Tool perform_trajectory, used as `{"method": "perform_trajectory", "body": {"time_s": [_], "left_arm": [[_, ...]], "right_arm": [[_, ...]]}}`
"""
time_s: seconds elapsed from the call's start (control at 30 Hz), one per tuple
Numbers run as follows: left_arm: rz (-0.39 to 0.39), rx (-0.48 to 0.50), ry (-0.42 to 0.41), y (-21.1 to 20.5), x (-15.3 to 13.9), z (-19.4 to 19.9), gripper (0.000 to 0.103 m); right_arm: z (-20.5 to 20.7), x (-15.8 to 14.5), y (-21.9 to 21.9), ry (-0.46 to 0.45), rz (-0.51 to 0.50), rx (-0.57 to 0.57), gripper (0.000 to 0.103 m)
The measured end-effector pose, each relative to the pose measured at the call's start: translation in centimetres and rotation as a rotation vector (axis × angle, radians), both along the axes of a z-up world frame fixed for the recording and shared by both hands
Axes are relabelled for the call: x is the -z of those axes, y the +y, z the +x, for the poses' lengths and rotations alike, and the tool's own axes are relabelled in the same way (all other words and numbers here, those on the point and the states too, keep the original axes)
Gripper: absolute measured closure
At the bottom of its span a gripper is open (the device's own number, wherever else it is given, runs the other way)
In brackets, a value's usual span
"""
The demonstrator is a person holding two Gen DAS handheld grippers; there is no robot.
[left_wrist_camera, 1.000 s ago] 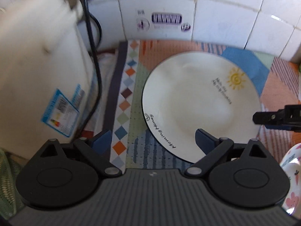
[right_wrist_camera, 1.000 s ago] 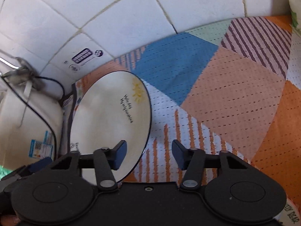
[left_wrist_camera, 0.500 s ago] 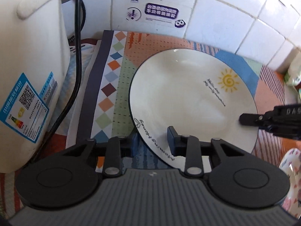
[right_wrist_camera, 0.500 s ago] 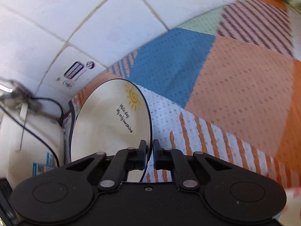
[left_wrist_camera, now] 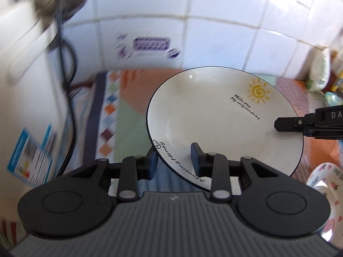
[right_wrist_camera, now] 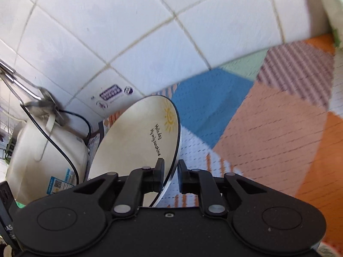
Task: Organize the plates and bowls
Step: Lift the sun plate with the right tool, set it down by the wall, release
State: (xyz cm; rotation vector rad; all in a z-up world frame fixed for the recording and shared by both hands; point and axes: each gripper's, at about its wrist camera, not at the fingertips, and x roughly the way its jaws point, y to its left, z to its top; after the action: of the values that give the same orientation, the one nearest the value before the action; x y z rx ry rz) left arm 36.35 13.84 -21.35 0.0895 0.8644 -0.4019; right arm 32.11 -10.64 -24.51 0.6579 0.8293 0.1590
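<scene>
A cream plate (left_wrist_camera: pixel 214 117) with a black rim, a yellow sun and black lettering is held off the patchwork mat by both grippers. My left gripper (left_wrist_camera: pixel 174 160) is shut on the plate's near rim. My right gripper (right_wrist_camera: pixel 170 173) is shut on the plate's right rim; the plate (right_wrist_camera: pixel 139 147) shows nearly edge-on in the right wrist view. The right gripper also shows in the left wrist view (left_wrist_camera: pixel 310 124), at the plate's right edge.
A white appliance (right_wrist_camera: pixel 42 156) with a black cord (left_wrist_camera: pixel 68 81) stands at the left against the white tiled wall (left_wrist_camera: pixel 193 32). A white bowl with pink print (left_wrist_camera: pixel 321 190) sits at the lower right. The patchwork mat (right_wrist_camera: pixel 268 132) covers the counter.
Both grippers closed on the plate's rim, left on the near edge and right on the right edge. The plate has been lifted off the mat and carried upward.
</scene>
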Motion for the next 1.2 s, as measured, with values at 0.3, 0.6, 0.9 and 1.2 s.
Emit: {"method": "perform_trajectory", "body": {"time_s": [0.3,0.6,0.9,1.2], "left_arm": [[-0.031,0.169,0.037,-6.3,-1.3,1.4,0.072],[-0.008,0.323,0.048,-13.0,-0.7,3.6,0.072],[0.006,0.313,0.149,-15.5,1.8,4.8,0.072],[-0.011,0.27,0.325,-16.5,2.1,5.5,0.074]], "right_arm": [[-3.5,-1.9,-4.8,-0.018,-0.116,0.143,0.086],[-2.7,-1.3,-10.4,0.065,-0.141,0.201,0.085],[0.1,0.5,-12.6,0.145,-0.218,0.138,0.083],[2.1,0.9,-11.6,0.26,-0.379,0.138,0.077]]}}
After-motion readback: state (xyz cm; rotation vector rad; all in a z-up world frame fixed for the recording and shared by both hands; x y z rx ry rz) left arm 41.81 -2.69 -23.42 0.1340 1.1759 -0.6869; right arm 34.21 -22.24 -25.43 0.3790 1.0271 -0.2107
